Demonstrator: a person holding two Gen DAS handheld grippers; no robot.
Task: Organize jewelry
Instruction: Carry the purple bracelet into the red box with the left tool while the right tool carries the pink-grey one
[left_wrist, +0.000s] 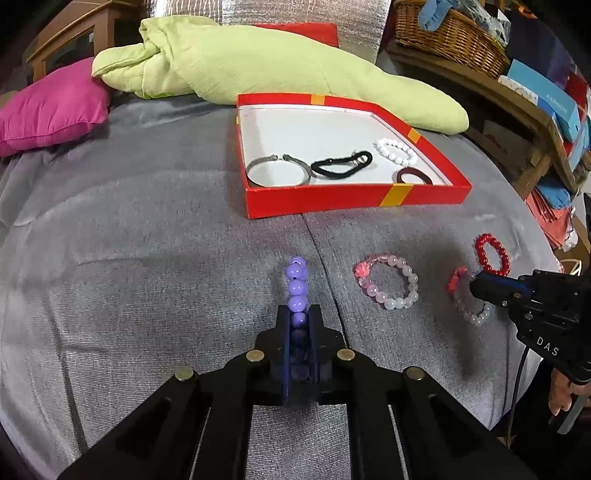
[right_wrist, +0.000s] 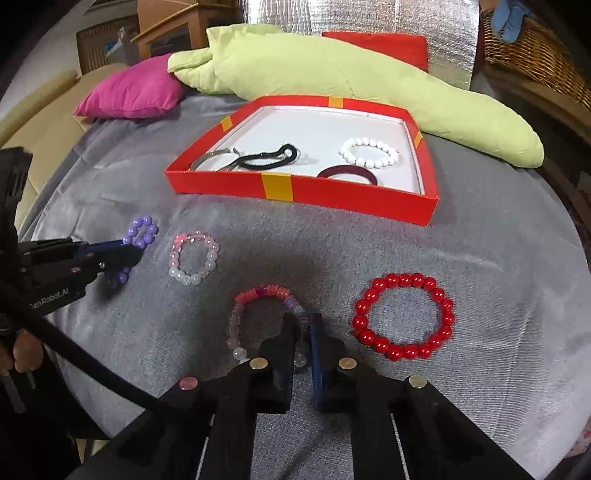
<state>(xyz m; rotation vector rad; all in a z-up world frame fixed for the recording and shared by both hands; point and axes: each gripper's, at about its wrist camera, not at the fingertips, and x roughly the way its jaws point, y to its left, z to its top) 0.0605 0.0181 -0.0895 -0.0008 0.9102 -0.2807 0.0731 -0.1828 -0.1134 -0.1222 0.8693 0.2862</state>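
Observation:
My left gripper (left_wrist: 298, 314) is shut on a purple bead bracelet (left_wrist: 296, 282), held edge-on just above the grey cover; it also shows in the right wrist view (right_wrist: 142, 230). My right gripper (right_wrist: 301, 321) is shut on the side of a pink-and-clear bead bracelet (right_wrist: 258, 295) lying on the cover; this bracelet also shows in the left wrist view (left_wrist: 476, 314). A pale pink bracelet (right_wrist: 194, 260) lies between the two. A red bead bracelet (right_wrist: 402, 315) lies to the right. The red box (right_wrist: 362, 199) holds a white bead bracelet (right_wrist: 369, 151), a black hair tie (right_wrist: 267, 157), a dark red band (right_wrist: 349, 173) and a metal bangle (left_wrist: 279, 171).
A light green cushion (right_wrist: 332, 70) and a magenta pillow (right_wrist: 136, 88) lie behind the box. A wicker basket (left_wrist: 450, 33) and wooden shelves with boxes (left_wrist: 546, 107) stand at the right. A seam (left_wrist: 321, 258) runs down the grey cover.

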